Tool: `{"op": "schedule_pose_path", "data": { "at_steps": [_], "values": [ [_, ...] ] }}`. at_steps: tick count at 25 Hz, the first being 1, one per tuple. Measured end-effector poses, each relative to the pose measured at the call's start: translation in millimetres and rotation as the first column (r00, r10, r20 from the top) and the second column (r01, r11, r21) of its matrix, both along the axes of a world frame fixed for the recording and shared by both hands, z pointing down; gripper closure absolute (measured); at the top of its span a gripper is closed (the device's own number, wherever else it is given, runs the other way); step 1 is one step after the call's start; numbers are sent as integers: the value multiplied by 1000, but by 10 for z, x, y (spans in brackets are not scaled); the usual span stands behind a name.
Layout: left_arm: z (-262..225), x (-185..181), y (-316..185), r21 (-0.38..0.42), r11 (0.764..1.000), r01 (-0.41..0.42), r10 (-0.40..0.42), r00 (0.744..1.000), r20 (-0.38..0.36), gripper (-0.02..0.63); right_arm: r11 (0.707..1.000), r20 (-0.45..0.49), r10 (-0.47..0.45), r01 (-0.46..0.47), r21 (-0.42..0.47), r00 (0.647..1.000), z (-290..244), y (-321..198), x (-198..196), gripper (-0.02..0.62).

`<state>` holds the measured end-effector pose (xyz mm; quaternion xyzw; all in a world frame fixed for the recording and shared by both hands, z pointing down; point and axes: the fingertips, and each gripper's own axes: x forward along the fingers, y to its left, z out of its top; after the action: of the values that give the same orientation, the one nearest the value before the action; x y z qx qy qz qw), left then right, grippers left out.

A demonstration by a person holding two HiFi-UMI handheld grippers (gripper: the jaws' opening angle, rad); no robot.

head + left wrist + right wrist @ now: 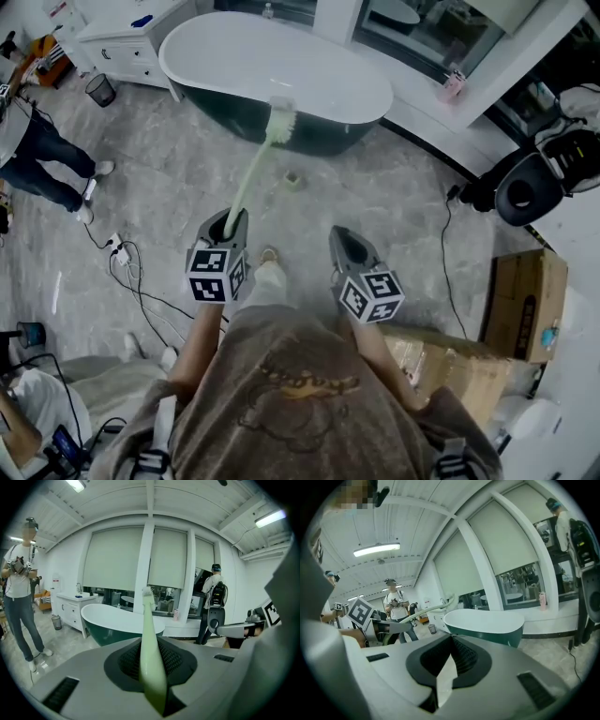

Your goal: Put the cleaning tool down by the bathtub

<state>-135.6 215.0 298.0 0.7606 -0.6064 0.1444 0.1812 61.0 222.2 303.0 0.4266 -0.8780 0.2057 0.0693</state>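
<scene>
The cleaning tool is a long pale green brush [246, 178] with a white bristled head [279, 120]. My left gripper [230, 220] is shut on its handle, and the brush slants up and away toward the bathtub [319, 136], a white tub with a dark green outer wall. In the left gripper view the handle [149, 639] runs out between the jaws of this gripper [152, 667], with the tub [112, 620] beyond. My right gripper [342, 239] is beside it, shut and holding nothing [450, 641]. The right gripper view shows the tub [487, 620] and the brush [426, 611] at left.
A small object [292, 180] lies on the grey floor before the tub. A person [47, 159] stands at left near cables [131, 272]. A white cabinet [131, 42] and bin [99, 89] are behind. Cardboard boxes [525, 300] and a black machine [530, 187] stand at right.
</scene>
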Motion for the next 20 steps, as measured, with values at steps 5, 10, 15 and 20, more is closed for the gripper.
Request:
{"op": "schedule_pose_path", "data": {
  "at_steps": [5,10,15,20],
  "values": [
    [-43,-112,-607,-10,1000,-27,27,1000,4,540,1000,8,18,-18,1,1000,-46,-606,-141,595],
    [-59,-218,-1228,-14,998,-59,59,998,13,540,999,13,34,-34,4,999,-73,-1241,-297,595],
    [-17,-348,-1774,-15,995,-100,101,995,15,539,999,15,48,-48,3,999,-19,-1763,-519,595],
    [29,-426,-2182,-15,992,-128,128,992,22,540,998,16,65,-65,13,998,7,-2116,-645,595]
  ]
}}
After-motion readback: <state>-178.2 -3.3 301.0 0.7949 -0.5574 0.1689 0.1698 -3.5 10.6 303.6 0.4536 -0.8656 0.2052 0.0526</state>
